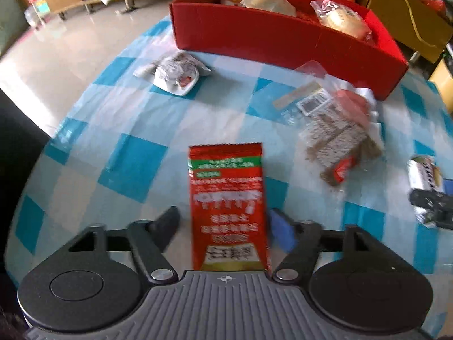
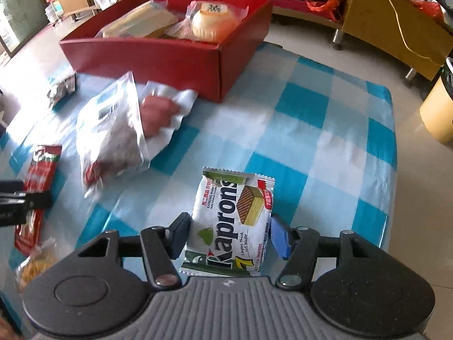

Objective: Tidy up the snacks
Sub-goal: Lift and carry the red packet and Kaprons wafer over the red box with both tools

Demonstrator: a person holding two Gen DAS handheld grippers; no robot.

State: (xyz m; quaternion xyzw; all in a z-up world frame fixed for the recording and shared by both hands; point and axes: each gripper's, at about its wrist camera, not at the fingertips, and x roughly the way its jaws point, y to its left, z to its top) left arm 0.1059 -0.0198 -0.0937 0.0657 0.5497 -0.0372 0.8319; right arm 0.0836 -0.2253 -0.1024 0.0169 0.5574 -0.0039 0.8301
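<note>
The left gripper point(image 1: 225, 221) pinches a red sachet point(image 1: 228, 206); the right gripper point(image 2: 230, 233) pinches a Kaprons wafer pack point(image 2: 230, 221). Between them and the red box point(image 2: 170, 56) at the counter's point(image 2: 325, 130) far edge lies a clear cereal-bar bag point(image 2: 113, 138).

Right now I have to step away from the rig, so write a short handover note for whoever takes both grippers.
Left gripper: fingers either side of the red packet; grip not certain, the black finger seems apart from it.
Right gripper: shut on the wafer pack, above the table.
Done: a bun and a flat tan pack are already in the red box at the far end.
Left: box both packets at the grippers, then the clear bag, the white pack and a small snack at the near left edge.
</note>
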